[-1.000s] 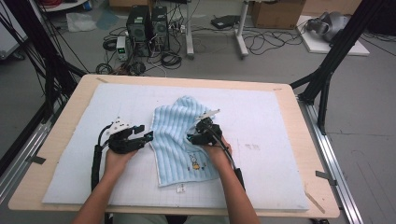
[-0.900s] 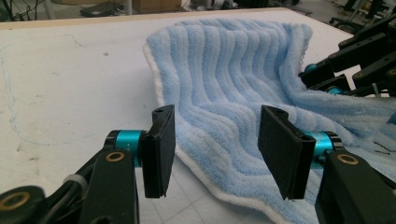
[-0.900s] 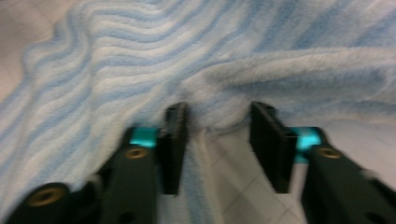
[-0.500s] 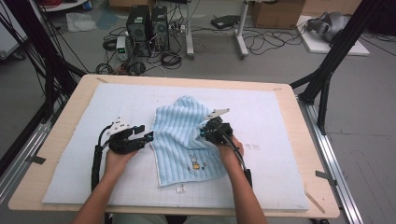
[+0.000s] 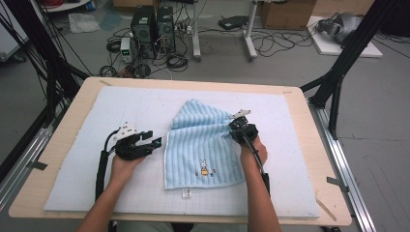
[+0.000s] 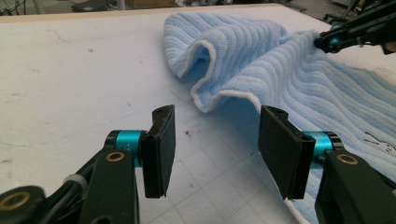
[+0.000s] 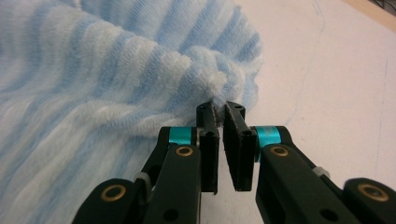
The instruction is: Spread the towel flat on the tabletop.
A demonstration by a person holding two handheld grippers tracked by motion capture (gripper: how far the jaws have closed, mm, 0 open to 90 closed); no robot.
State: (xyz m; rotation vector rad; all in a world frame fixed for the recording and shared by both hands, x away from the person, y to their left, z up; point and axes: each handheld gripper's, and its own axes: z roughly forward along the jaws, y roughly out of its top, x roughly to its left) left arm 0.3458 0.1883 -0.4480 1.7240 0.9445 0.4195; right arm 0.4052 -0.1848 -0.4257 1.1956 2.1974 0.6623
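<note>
towel point(image 5: 205, 145): mid-table, near front edge, far part folded over | right gripper point(image 5: 233, 128): just closed, clamped on towel's right edge | left gripper point(image 5: 155, 141): jaws apart, beside towel's left edge, gripping nothing

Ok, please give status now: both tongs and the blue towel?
Right tongs shut on blue towel edge, just closed. Left tongs open, beside towel. Nothing in the way.
</note>
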